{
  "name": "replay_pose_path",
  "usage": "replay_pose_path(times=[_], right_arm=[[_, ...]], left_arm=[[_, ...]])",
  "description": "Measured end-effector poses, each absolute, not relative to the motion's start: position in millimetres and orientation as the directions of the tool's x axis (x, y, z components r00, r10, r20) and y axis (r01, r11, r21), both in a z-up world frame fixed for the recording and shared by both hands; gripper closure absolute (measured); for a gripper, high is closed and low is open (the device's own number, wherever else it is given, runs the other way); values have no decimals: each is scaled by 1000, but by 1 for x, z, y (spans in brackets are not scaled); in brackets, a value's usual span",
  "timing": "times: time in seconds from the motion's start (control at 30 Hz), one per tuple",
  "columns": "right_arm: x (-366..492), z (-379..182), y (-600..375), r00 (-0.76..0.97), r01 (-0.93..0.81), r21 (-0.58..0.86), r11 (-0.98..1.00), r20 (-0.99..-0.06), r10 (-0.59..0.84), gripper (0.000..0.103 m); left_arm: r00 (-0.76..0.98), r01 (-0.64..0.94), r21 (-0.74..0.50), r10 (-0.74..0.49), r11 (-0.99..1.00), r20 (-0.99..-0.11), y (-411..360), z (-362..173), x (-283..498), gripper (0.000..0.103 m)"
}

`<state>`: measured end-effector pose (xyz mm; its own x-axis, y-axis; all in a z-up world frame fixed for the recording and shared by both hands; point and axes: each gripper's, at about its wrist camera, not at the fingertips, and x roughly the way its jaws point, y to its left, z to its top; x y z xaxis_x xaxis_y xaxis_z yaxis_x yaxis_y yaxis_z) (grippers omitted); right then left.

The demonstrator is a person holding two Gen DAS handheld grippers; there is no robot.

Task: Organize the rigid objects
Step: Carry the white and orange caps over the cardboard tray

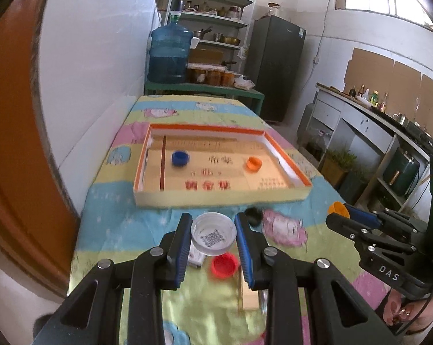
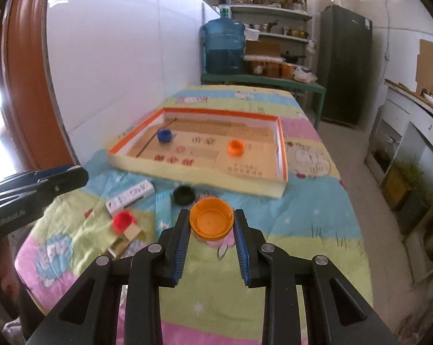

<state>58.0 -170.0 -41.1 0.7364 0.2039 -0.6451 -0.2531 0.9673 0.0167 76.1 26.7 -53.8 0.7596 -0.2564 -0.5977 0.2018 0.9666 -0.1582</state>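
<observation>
- My left gripper (image 1: 213,237) has its jaws closed on a clear cap (image 1: 213,234), open side up, held at the rim
- My right gripper (image 2: 211,224) has its jaws closed on an orange cap (image 2: 211,218), also by the rim
- The tray (image 2: 197,174) lies at 12 o'clock, with a blue cap (image 2: 164,135) and a small orange cap (image 2: 235,147) inside
- A black cap (image 2: 183,194) and a red cap (image 2: 123,220) remain on the surface (image 2: 302,215)
- These caps look light, stiff and smooth, so I judge that a gentle hold across the rim is enough

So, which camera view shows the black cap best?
The right wrist view: the black cap lies whole on the cloth before the tray. In the left wrist view it is blurred and partly hidden.
</observation>
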Motion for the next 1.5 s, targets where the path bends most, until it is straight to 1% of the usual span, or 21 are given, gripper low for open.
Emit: replay_pose_path(times=[0.27, 0.37, 0.5, 0.63, 1.0, 1.3, 1.5], right_arm=[[95, -17, -179, 734, -281, 28, 959, -638, 234, 73], [112, -10, -181, 733, -289, 24, 957, -637, 238, 73], [137, 0, -182, 741, -296, 2, 955, -630, 231, 73], [166, 6, -183, 734, -309, 4, 951, -636, 241, 73], [234, -2, -186, 691, -322, 35, 946, -675, 260, 73], [274, -9, -183, 685, -313, 2, 950, -692, 228, 73], [296, -13, -184, 681, -308, -10, 951, -700, 213, 73]], left_arm=[[755, 236, -146, -275, 961, -595, 15, -31, 122, 72], [745, 250, -155, -293, 956, -599, 8, -26, 139, 72], [749, 261, -131, -286, 957, -598, -3, -19, 167, 72], [743, 264, -134, -290, 955, -603, -10, -17, 197, 72], [712, 209, -205, -292, 956, -638, -12, -26, 275, 72], [704, 170, -220, -275, 961, -654, -11, -34, 312, 72], [693, 168, -208, -266, 963, -670, -15, -40, 326, 72]])
